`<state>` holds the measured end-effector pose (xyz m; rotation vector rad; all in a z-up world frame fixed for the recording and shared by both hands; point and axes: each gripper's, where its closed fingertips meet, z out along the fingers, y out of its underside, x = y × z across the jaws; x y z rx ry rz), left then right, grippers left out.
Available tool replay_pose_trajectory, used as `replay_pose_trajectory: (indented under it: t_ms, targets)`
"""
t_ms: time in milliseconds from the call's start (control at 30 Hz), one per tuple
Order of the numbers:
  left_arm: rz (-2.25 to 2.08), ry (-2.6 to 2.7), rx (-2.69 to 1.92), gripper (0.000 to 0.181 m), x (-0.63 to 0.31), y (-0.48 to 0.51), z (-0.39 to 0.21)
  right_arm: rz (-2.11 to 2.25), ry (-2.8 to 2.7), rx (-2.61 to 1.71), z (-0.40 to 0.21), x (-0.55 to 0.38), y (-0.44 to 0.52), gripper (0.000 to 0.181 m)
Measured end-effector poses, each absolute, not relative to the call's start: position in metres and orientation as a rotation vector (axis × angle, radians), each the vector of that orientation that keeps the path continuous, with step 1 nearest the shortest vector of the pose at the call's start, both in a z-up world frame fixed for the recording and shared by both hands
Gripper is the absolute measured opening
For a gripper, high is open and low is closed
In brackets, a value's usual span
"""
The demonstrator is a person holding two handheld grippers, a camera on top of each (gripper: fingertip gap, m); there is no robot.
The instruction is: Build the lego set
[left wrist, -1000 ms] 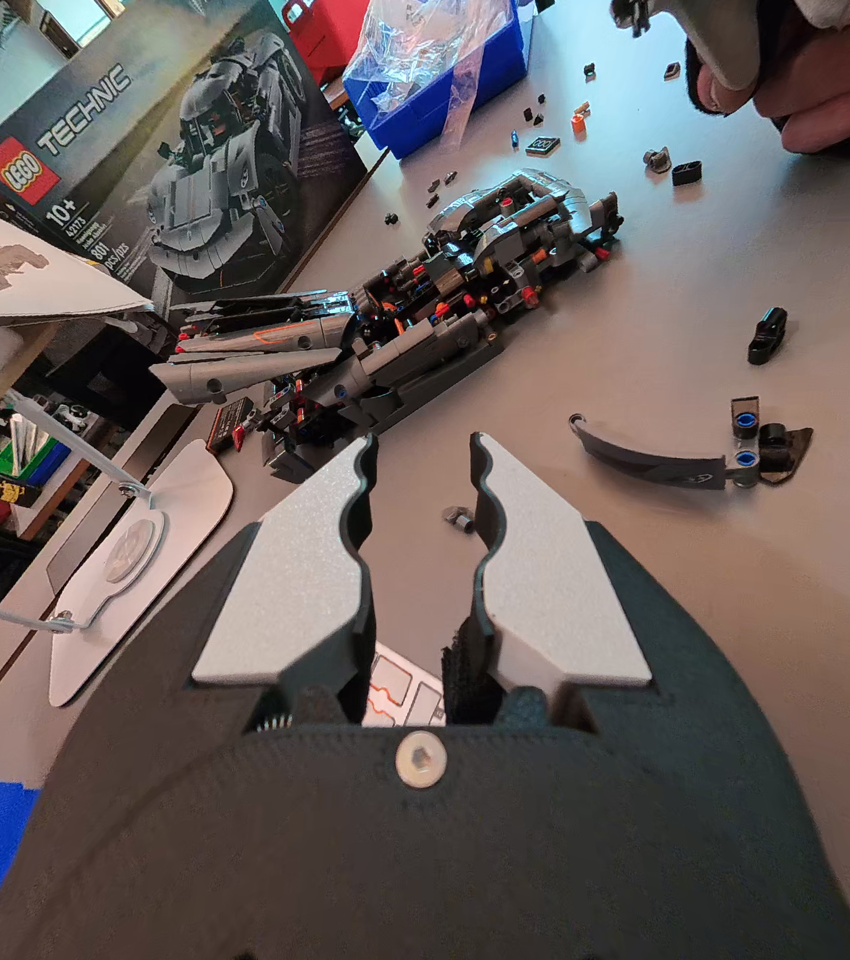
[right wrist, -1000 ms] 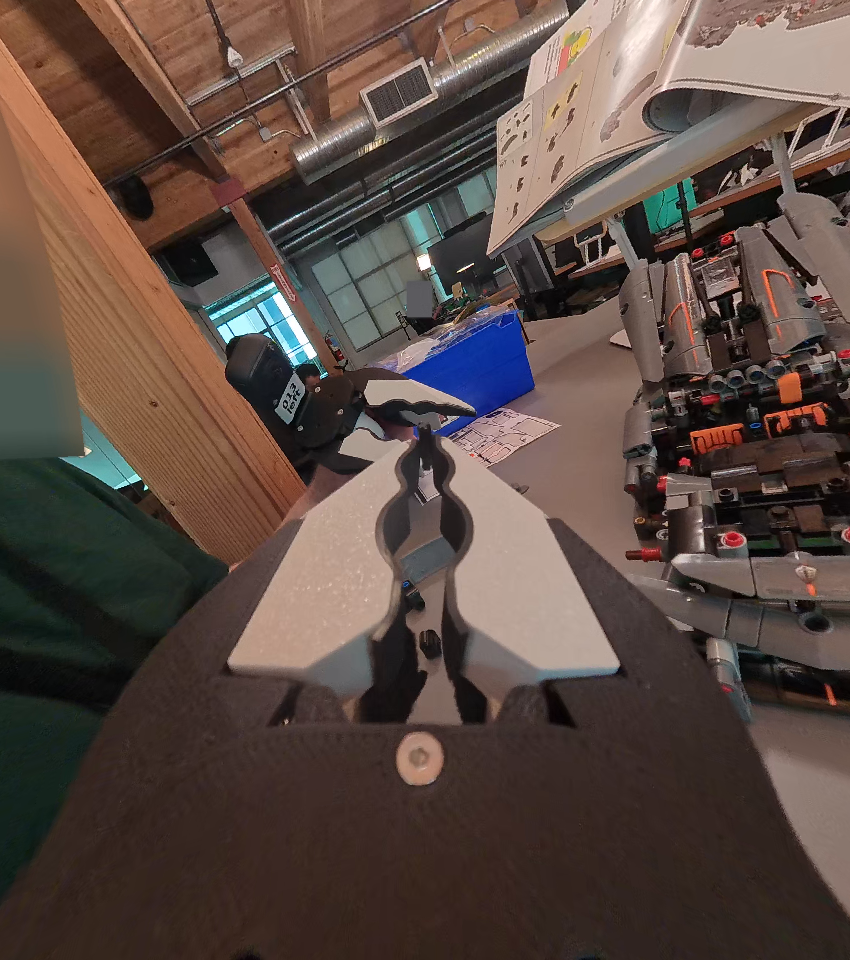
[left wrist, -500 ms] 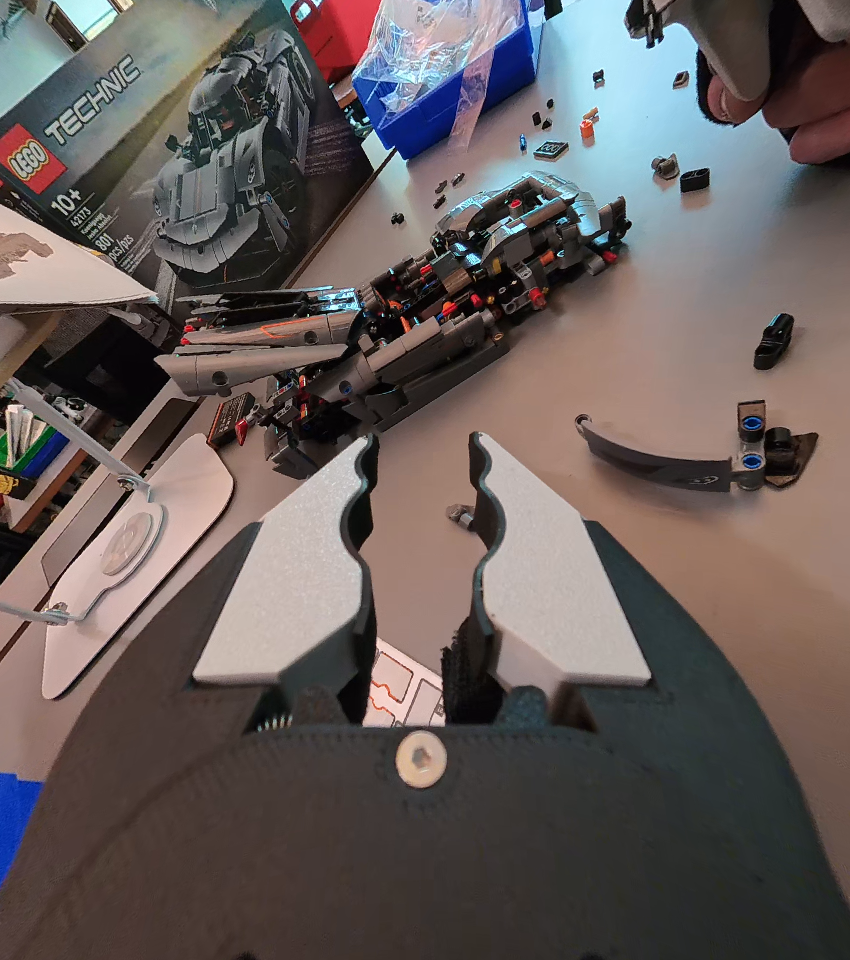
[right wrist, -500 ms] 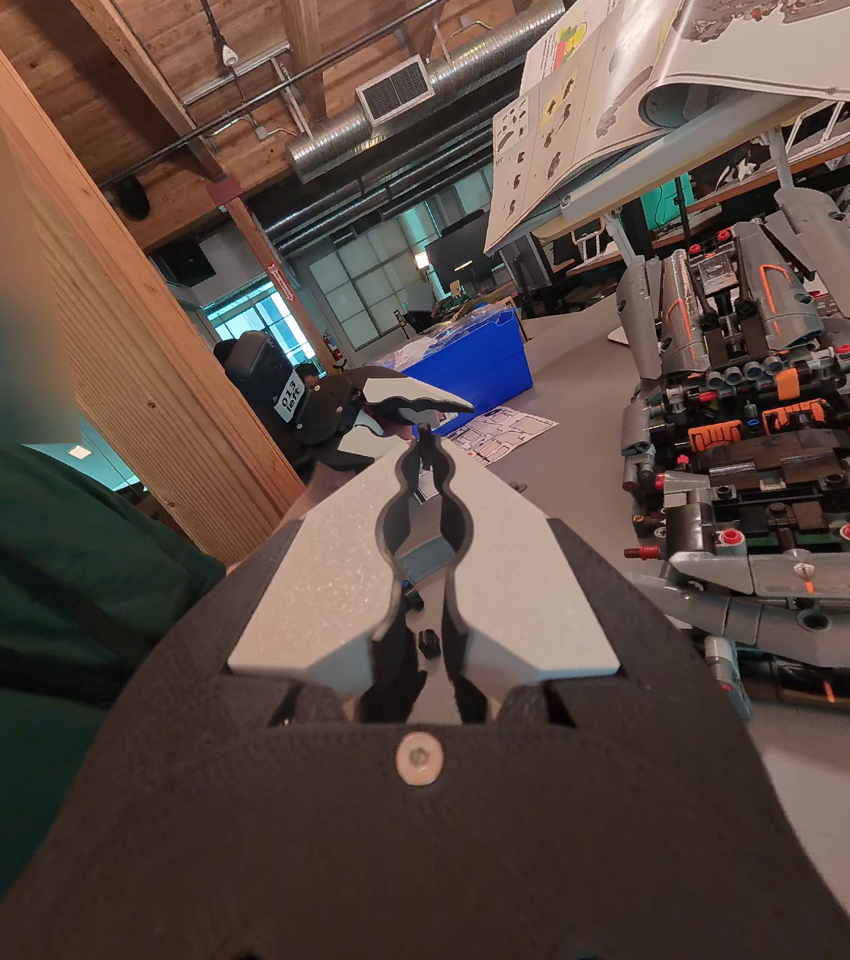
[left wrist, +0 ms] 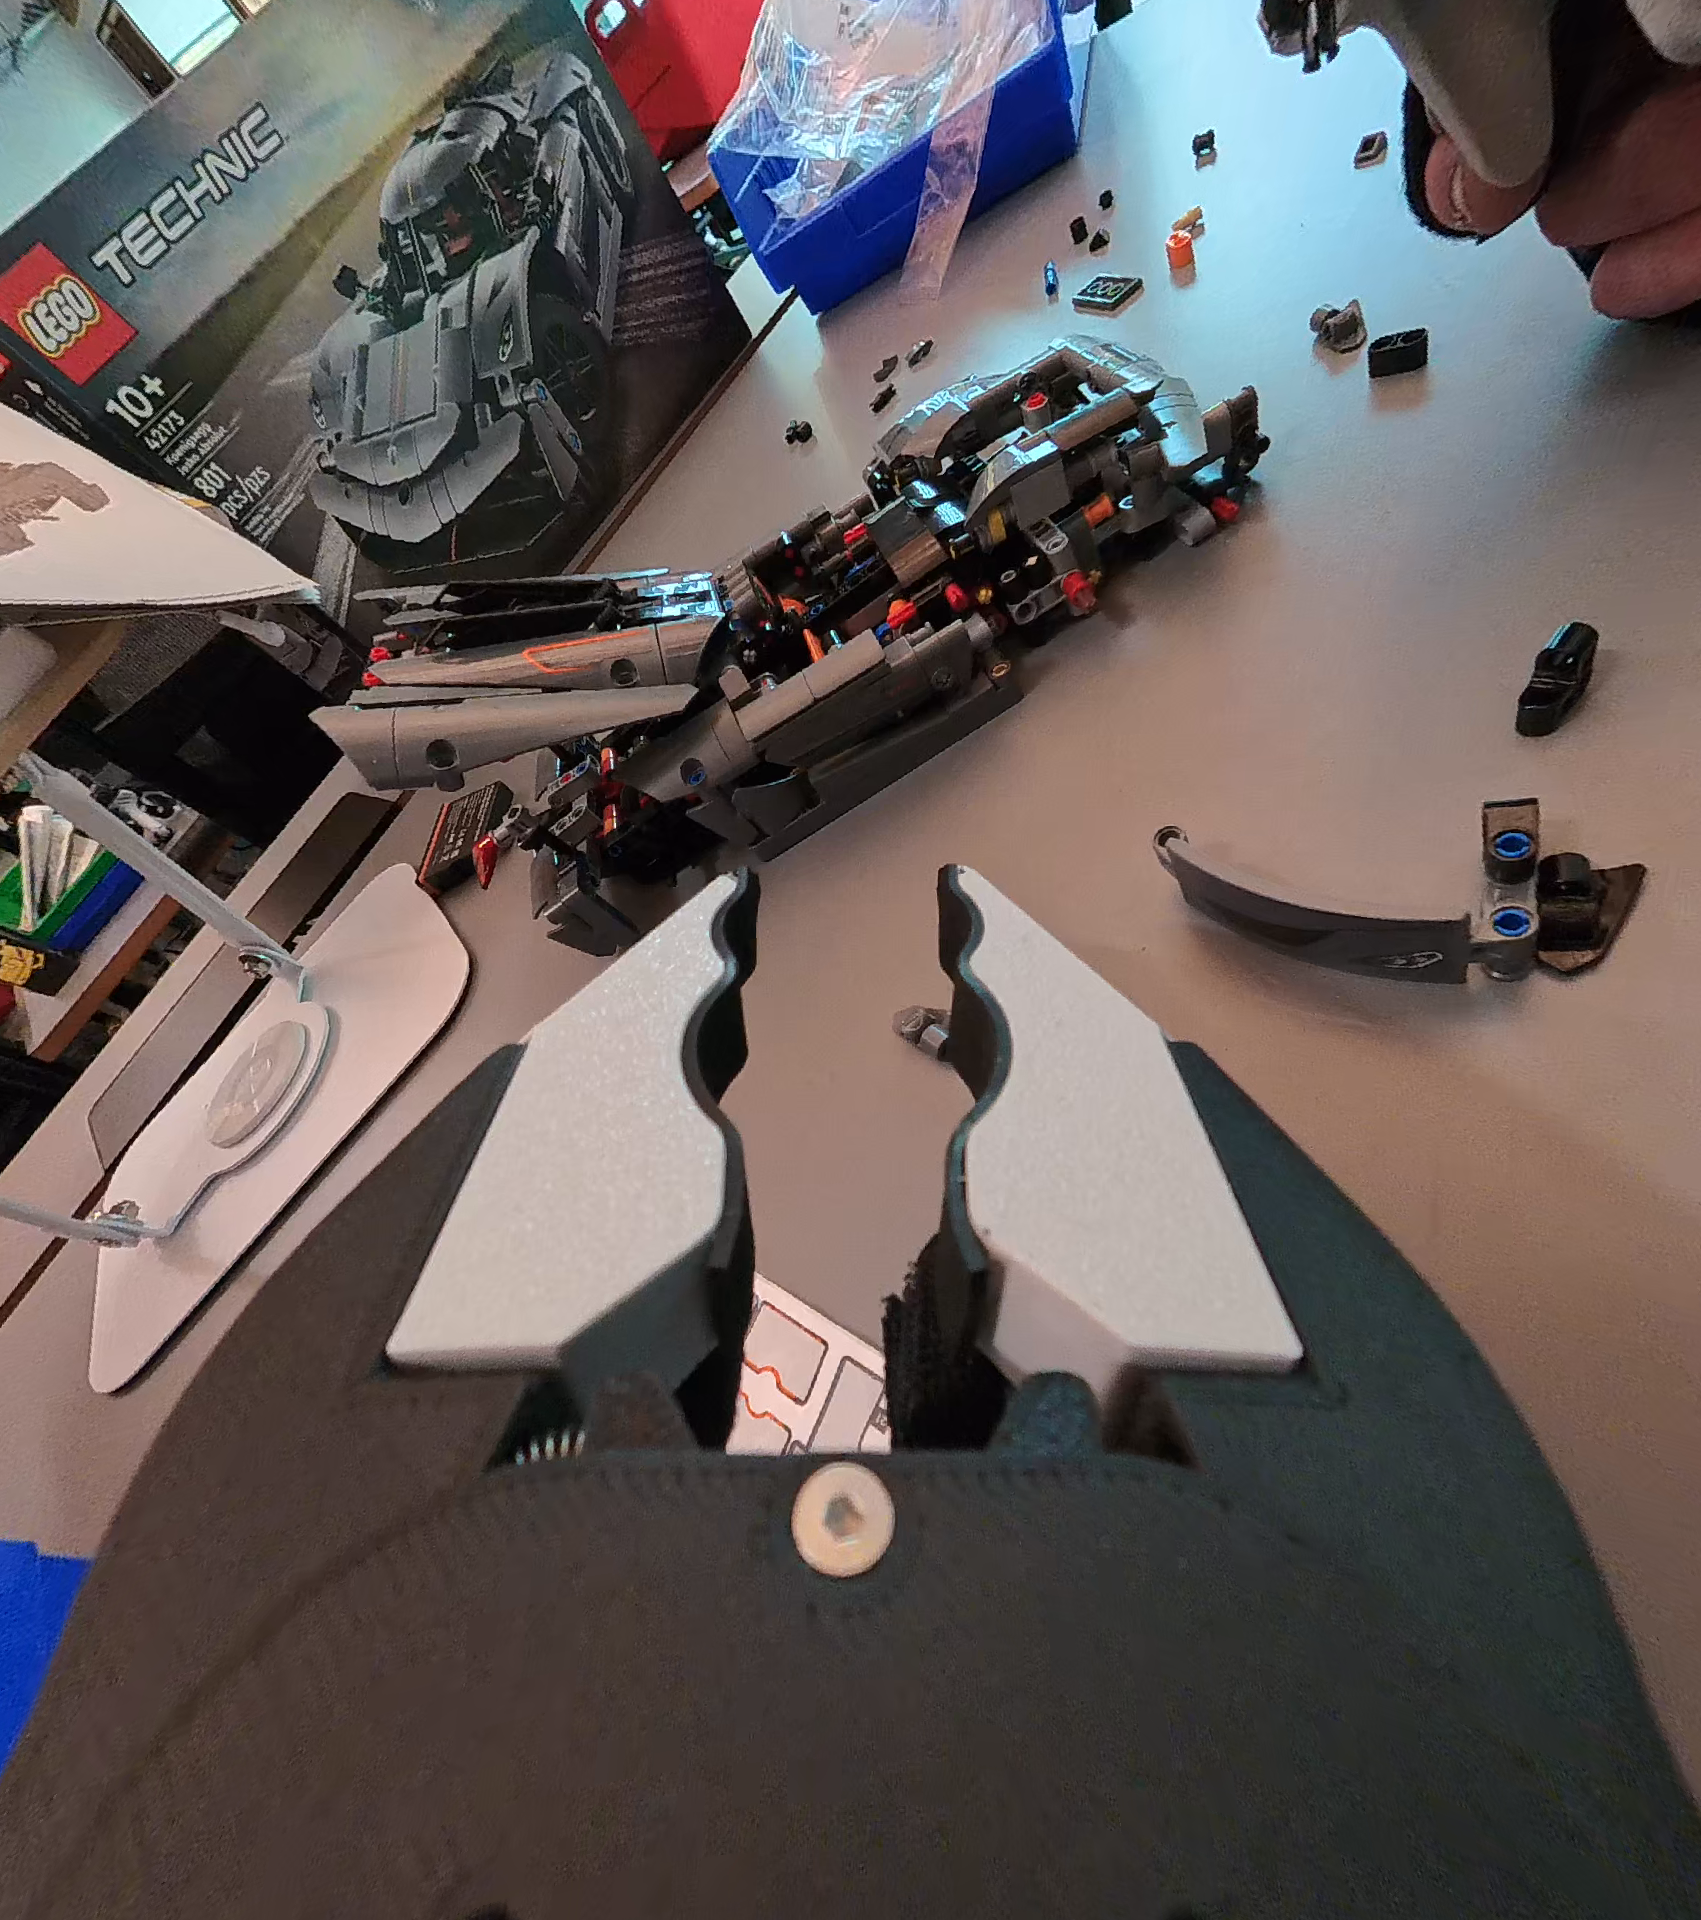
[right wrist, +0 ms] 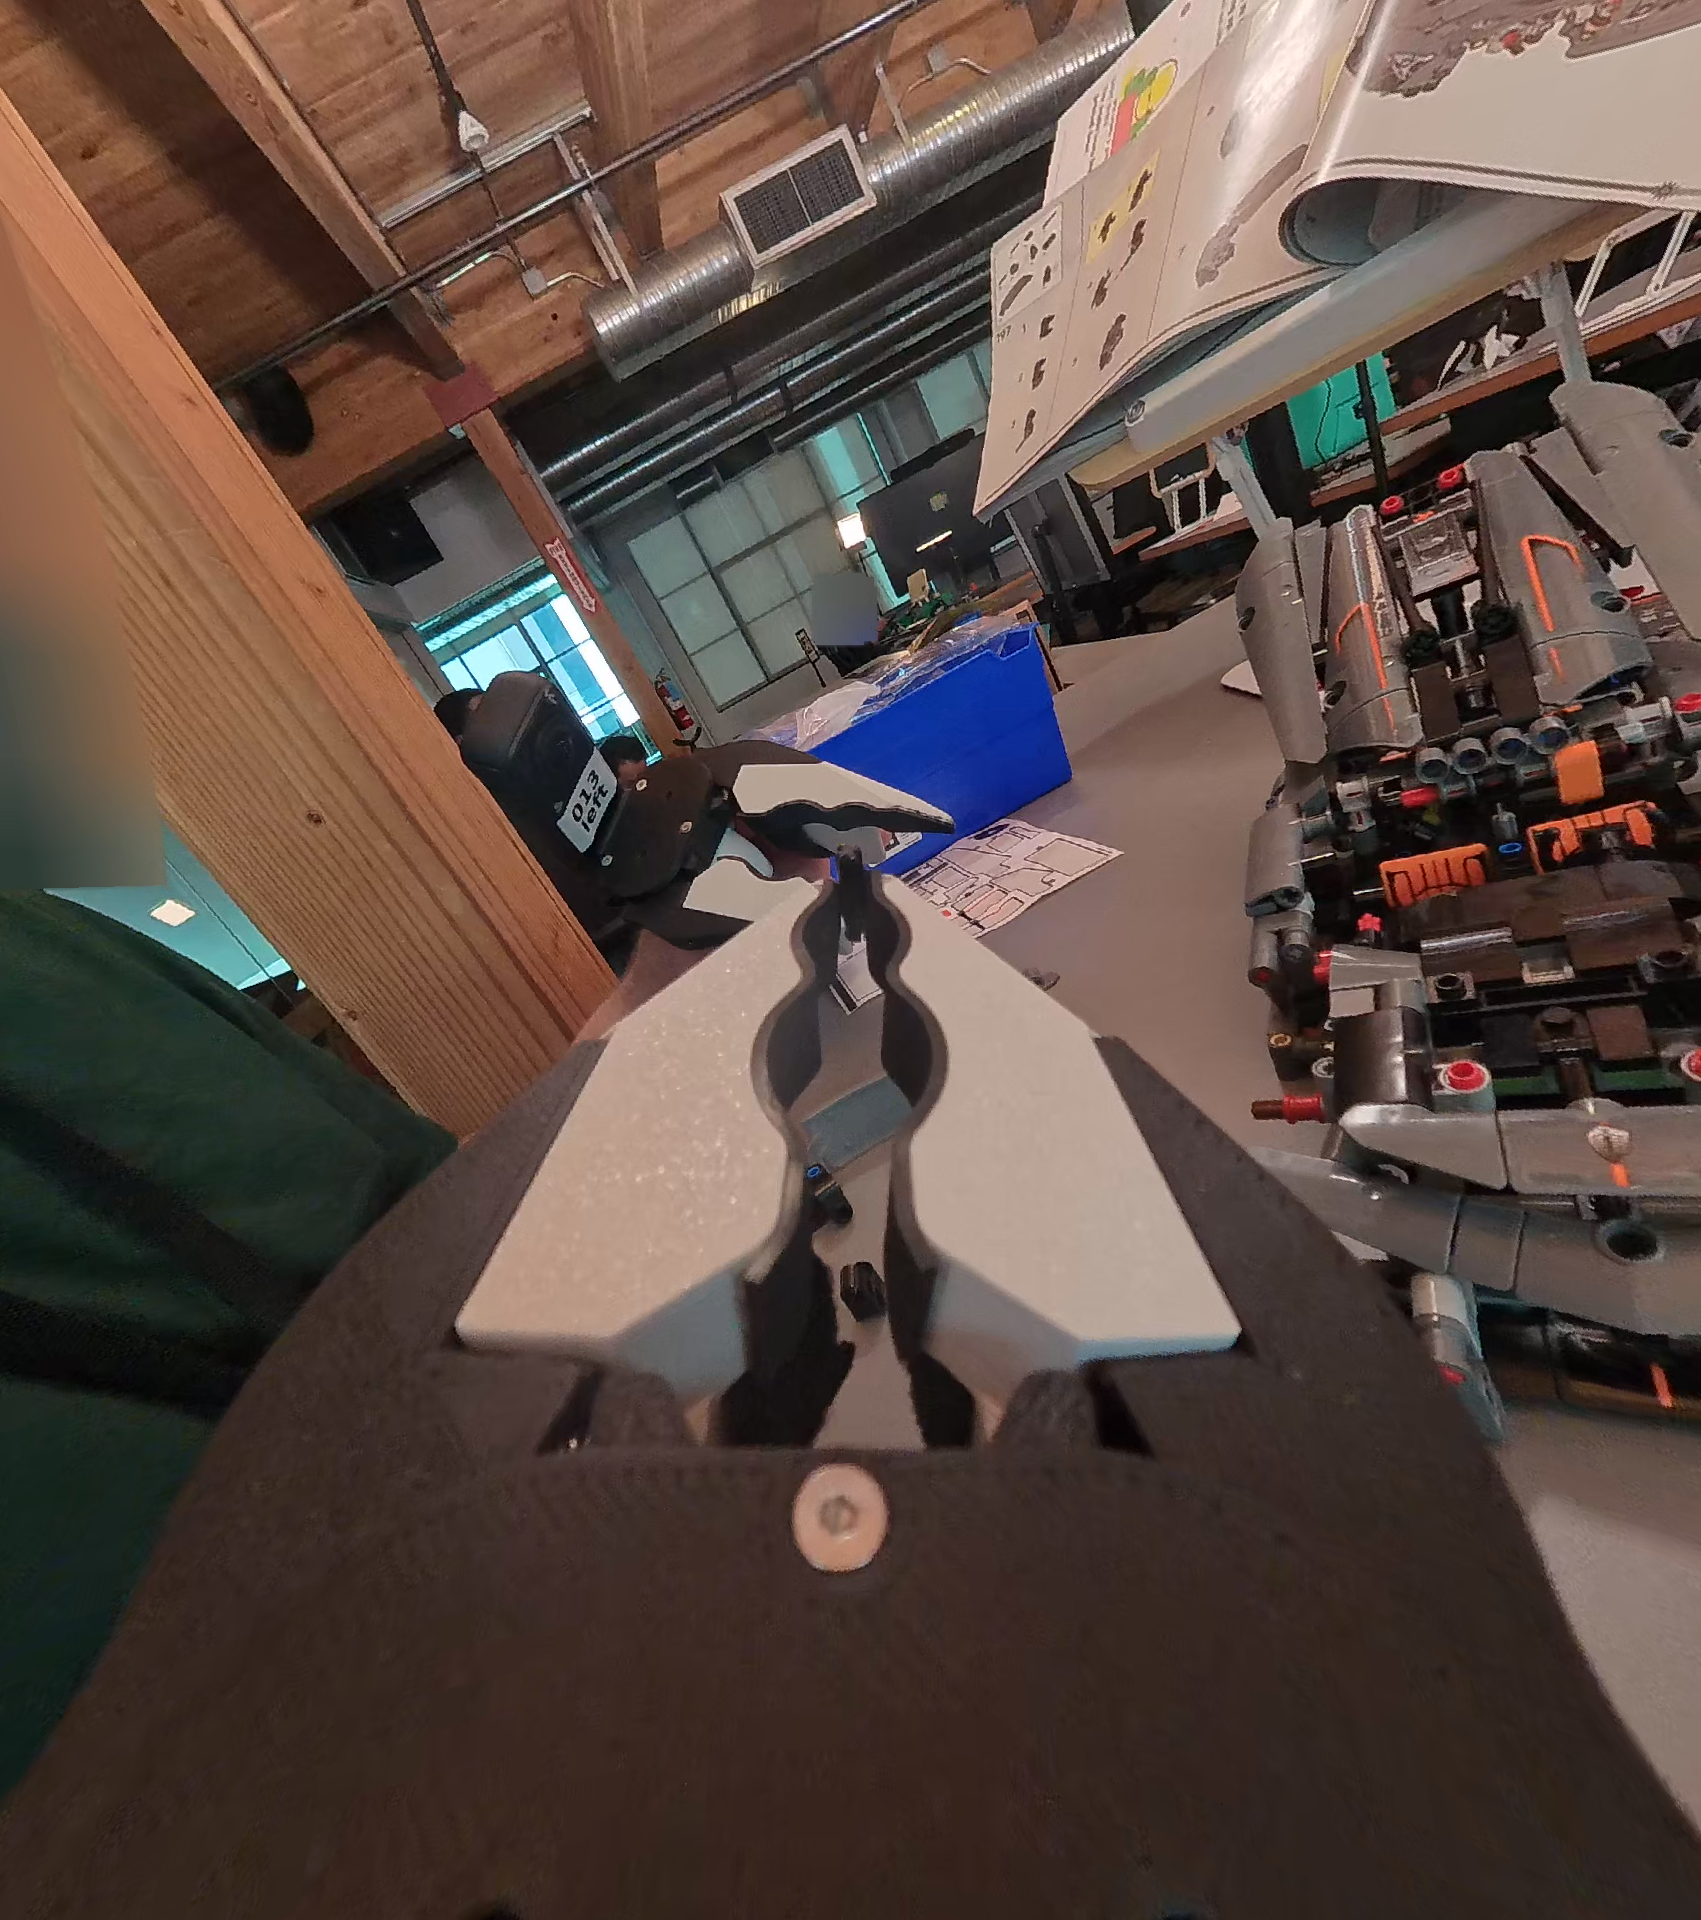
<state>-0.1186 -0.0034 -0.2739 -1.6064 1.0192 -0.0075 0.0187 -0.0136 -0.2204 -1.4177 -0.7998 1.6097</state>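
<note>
The half-built grey and black lego car (left wrist: 825, 623) lies on the grey table; it also shows in the right wrist view (right wrist: 1552, 935). My left gripper (left wrist: 846, 894) is open and empty, hovering above the table just short of the car's rear. A small grey piece (left wrist: 919, 1029) lies beside its right finger. A curved dark grey panel with blue pins (left wrist: 1345, 925) lies to the right. My right gripper (right wrist: 851, 888) is shut on a small black piece (right wrist: 856, 873) at its tips, held in the air left of the car's nose.
The set's box (left wrist: 306, 312) stands behind the car, next to a blue bin (left wrist: 887, 187) of bags. An instruction booklet (right wrist: 1345, 156) sits on a stand with a white base (left wrist: 274, 1091). Small loose pieces (left wrist: 1397, 353) and a sticker sheet (right wrist: 1012, 873) lie on the table. The tips of one gripper are about 15 cm away from the tips of the other.
The left view has pulled back slightly from the car. The right gripper has barely shifted. Both jaws stand as before.
</note>
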Motion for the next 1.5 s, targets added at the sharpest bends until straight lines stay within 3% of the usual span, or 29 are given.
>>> replay_pose_trajectory:
  t_ms: [1500]
  targets:
    - [0.012, 1.038, -1.580, 0.033, -0.117, -0.008, -0.273, 1.444, -0.988, -1.668, -0.256, -0.010, -0.017, 0.003]
